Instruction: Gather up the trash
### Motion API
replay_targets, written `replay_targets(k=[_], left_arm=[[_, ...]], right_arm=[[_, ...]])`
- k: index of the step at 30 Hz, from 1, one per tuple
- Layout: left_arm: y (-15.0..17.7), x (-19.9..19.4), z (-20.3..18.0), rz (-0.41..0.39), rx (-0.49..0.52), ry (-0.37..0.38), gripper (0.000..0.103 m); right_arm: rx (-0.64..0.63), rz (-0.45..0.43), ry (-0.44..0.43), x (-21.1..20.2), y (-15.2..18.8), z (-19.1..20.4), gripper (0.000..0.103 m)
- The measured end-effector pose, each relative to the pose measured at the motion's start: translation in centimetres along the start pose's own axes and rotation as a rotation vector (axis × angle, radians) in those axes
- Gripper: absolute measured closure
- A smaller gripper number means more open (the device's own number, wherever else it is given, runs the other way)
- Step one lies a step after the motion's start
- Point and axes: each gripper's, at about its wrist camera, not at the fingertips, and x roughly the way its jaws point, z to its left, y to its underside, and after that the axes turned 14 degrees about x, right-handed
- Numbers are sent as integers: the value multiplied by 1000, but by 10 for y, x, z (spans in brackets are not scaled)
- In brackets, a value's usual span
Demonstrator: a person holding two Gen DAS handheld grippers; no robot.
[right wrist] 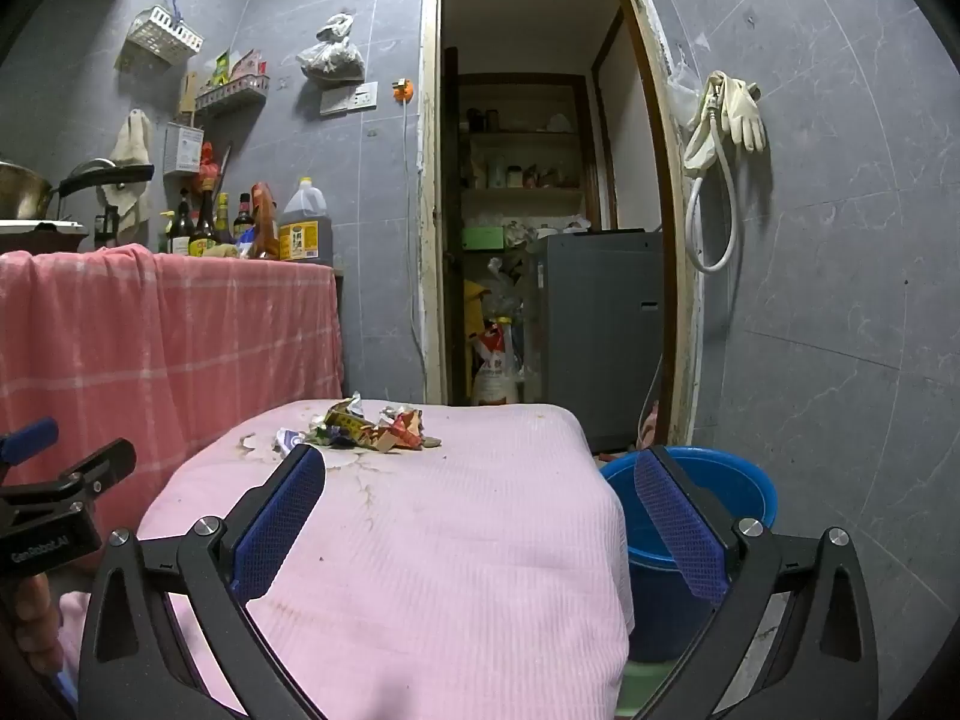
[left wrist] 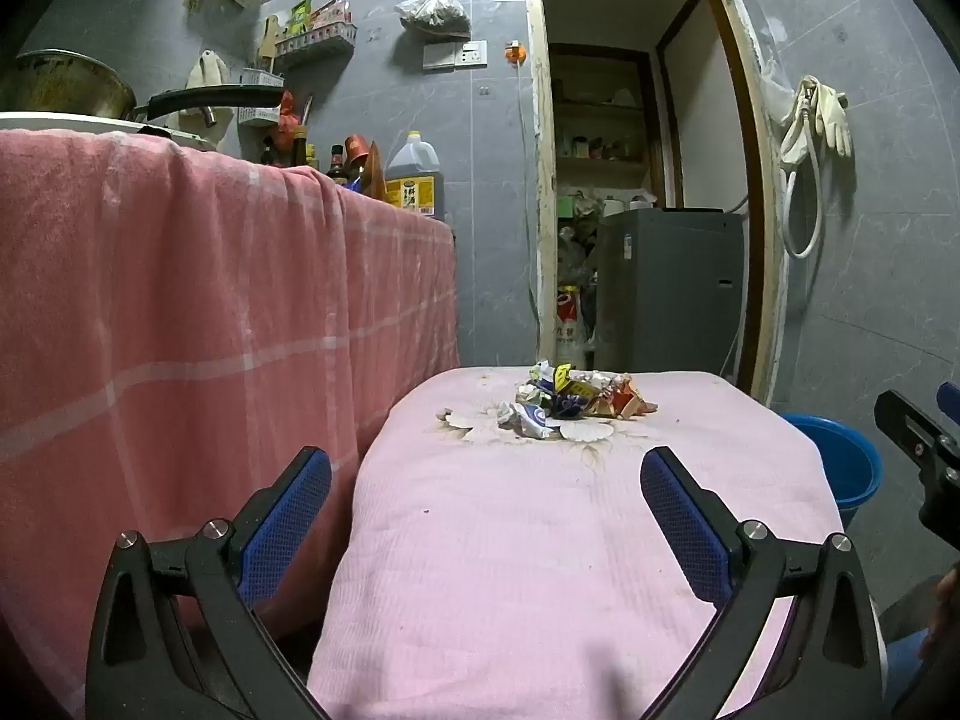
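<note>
Left gripper (left wrist: 486, 516): jaws spread as wide as they go, nothing between the blue pads, touching nothing; it hangs over the near part of the pink cloth (left wrist: 540, 570).
Right gripper (right wrist: 480, 516): jaws likewise fully spread and empty; its left pad sits over the cloth, its right pad in front of the blue bucket (right wrist: 744, 492).
Trash (left wrist: 570, 405): a small heap of crumpled wrappers and paper, lying on the far end of the pink cloth, centre of both views, well apart from both grippers.
Bucket: lower right, just beside the cloth's right edge; its inside is partly hidden by the right pad.
Cut off: each gripper's body runs out of the bottom edge; the other gripper shows only as a black sliver at the frame's side.
Hard to make out: the single pieces within the heap.
</note>
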Motion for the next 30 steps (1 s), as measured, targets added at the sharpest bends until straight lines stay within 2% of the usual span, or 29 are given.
replay_targets(k=[30], left_arm=[[1, 0, 3, -16, -13, -18, 2]], right_arm=[[-3, -5, -1, -1, 1, 3, 0]])
